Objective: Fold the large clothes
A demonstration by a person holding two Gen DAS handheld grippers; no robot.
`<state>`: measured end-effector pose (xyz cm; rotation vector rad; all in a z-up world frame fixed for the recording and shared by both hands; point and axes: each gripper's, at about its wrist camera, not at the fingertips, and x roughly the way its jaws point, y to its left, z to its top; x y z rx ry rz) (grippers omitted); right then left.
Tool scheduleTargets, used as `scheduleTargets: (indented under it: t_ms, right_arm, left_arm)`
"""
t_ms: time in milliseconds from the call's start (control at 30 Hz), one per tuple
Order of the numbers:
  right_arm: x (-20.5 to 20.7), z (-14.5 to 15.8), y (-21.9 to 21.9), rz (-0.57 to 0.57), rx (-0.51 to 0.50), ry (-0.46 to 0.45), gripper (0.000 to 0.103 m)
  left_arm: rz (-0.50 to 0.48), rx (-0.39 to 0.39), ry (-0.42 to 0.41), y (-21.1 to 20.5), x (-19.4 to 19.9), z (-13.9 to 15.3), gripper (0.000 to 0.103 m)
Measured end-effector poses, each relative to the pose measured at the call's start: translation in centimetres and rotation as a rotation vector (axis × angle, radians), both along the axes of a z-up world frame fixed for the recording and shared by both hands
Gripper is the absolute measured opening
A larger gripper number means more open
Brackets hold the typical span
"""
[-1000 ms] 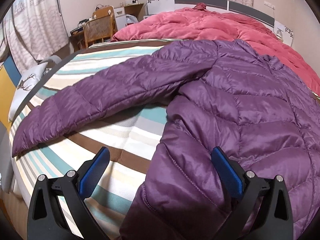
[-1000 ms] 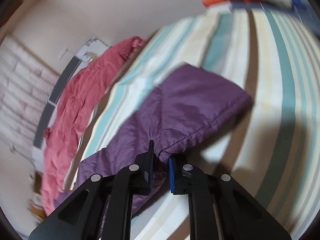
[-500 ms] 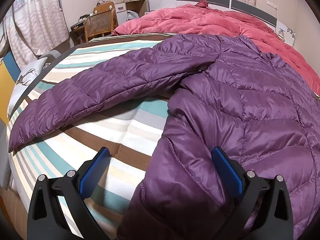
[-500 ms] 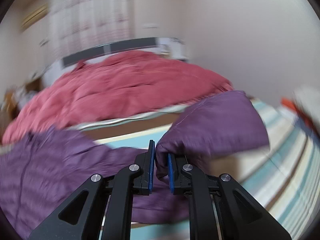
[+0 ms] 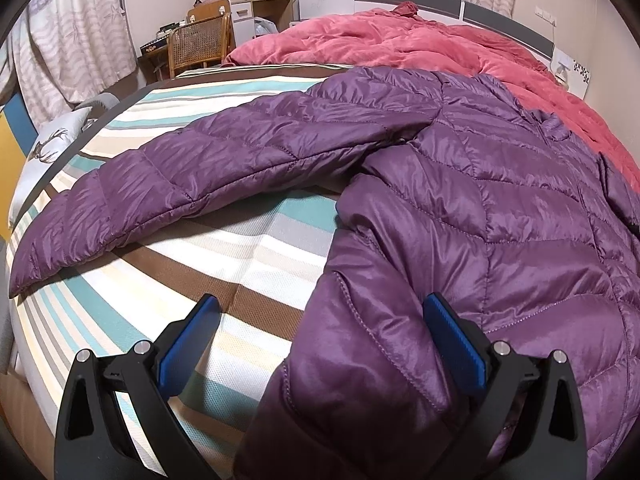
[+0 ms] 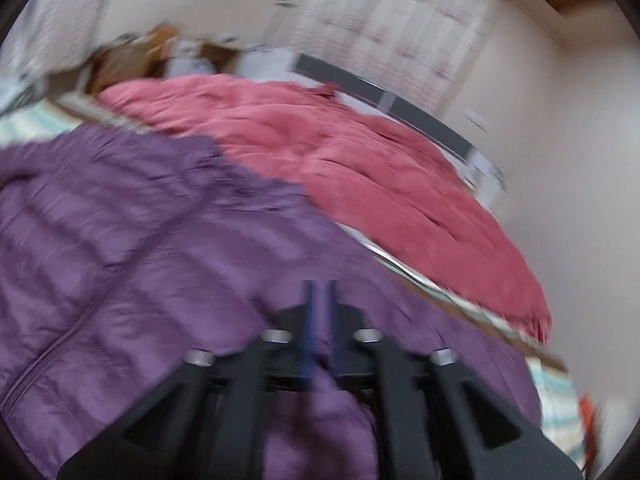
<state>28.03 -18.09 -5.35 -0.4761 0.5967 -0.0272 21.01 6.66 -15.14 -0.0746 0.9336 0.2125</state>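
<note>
A purple quilted jacket [image 5: 500, 208] lies spread on the striped bed sheet [image 5: 248, 256], its one sleeve [image 5: 240, 160] stretched out to the left. My left gripper [image 5: 320, 344] stands wide open low over the jacket's near side edge, which lies between the fingers without being pinched. In the blurred right wrist view, my right gripper [image 6: 320, 312] hovers over the jacket's body [image 6: 140, 260]. Its jaws are closing to shut, with a fold of the other purple sleeve [image 6: 324, 412] pinched between the blue pads.
A pink duvet [image 5: 420, 40] is bunched at the head of the bed, right behind the jacket. A wicker chair [image 5: 200, 40] and a desk stand past the bed's far left corner. A deer-print pillow [image 5: 56, 140] lies at the left edge.
My right gripper rolled upright and swept the pinched sleeve from over the striped sheet across onto the jacket's body. The left gripper kept still and open.
</note>
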Motion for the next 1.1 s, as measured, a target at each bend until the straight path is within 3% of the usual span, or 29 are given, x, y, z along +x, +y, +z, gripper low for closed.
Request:
scheduleTargets:
  t_ms: [100,200,367,500,600,700,867,1100]
  right_arm:
    - [0.0,-0.9,3.5,0.109,-0.050,0.027,0.000]
    - [0.1,-1.4,5.1,0.136,-0.071,0.061,0.000]
    - [-0.2,-0.5,1.6,0.002,0.035,0.119,0.001]
    - [-2.0,-0.3,-2.2,-0.109,0.093,0.136,0.001]
    - [-3.6,-0.6,-5.0,-0.188,0.155,0.165,0.001]
    - [-4.5,-1.5,-6.5,-0.249,0.152,0.169,0.001]
    - [-5.2,-2.7,-9.2,-0.345,0.218,0.197,0.001]
    - [-5.6,-3.3,-10.5,-0.384,0.283,0.178,0.001]
  left_arm:
    - [0.000,-0.005,0.001,0.0,0.0,0.0,0.101]
    - [0.000,-0.010,0.004,0.0,0.0,0.0,0.101]
    - [0.008,-0.011,0.036,-0.1,0.3,0.8,0.101]
    - [-0.053,-0.070,0.000,-2.1,0.8,3.4,0.101]
    - [-0.147,-0.074,-0.046,-5.6,2.0,5.8,0.101]
    - [-0.279,-0.064,-0.058,-10.6,4.3,7.2,0.101]
    - [-0.453,-0.071,-0.050,-18.3,8.1,7.5,0.101]
    - [-0.578,-0.196,-0.038,-26.6,12.2,7.2,0.099]
